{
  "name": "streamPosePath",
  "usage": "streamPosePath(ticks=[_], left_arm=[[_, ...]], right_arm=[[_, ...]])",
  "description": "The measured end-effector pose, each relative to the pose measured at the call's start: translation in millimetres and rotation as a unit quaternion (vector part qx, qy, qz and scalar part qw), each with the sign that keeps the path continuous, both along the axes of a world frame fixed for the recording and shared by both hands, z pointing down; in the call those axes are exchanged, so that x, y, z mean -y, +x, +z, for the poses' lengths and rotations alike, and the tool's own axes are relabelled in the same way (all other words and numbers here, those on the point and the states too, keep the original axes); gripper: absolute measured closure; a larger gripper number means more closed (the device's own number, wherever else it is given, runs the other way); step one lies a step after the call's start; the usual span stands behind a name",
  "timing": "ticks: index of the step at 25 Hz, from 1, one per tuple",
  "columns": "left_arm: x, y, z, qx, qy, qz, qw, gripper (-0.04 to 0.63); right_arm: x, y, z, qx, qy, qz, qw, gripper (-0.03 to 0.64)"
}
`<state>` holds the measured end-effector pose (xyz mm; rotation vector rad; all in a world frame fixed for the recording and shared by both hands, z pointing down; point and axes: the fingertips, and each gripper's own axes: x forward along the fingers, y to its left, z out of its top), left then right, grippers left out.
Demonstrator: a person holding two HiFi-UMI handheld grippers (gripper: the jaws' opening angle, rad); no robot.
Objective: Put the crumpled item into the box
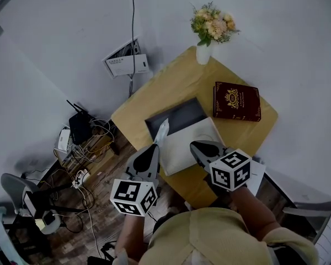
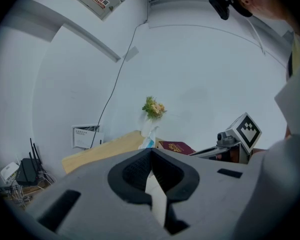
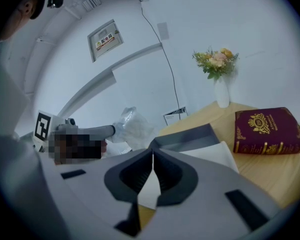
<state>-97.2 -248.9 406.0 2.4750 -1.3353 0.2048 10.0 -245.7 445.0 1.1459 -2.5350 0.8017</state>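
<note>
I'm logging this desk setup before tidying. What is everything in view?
Table: one, light wood, centre.
Box: one, grey with a white flap, open on the table.
Book: one, maroon, table's right side.
Vase of flowers: one, white vase, table's far corner.
Crumpled item: one, whitish, at the box's left edge.
Router: one, black, floor at left.
Cables: several, floor beside the router.
Left gripper: grey, fingers shut on the crumpled item.
Right gripper: grey, fingers shut, empty, over the flap.

Box (image 1: pixel 188 141) on table (image 1: pixel 174 87), book (image 1: pixel 236 101) just R of it, vase (image 1: pixel 203 53) behind at far corner.
</note>
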Motion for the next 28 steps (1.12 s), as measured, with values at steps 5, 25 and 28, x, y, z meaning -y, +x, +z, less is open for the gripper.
streamPosePath(ticks=[5,25,28], left_arm=[[16,4,2,0.013,-0.001,-0.005,0.9999,0.575],[59,14,37,0.079,-0.029,0.006,0.9964,0.574],[63,15,45,0.081,-0.040,0.008,0.9959,0.574]], right_arm=[[12,0,1,0.010,-0.003,-0.008,1.000,0.586],[40,-4,20,0.031,-0.033,-0.032,0.998,0.586],[41,-4,21,0.033,-0.035,-0.035,0.998,0.586]])
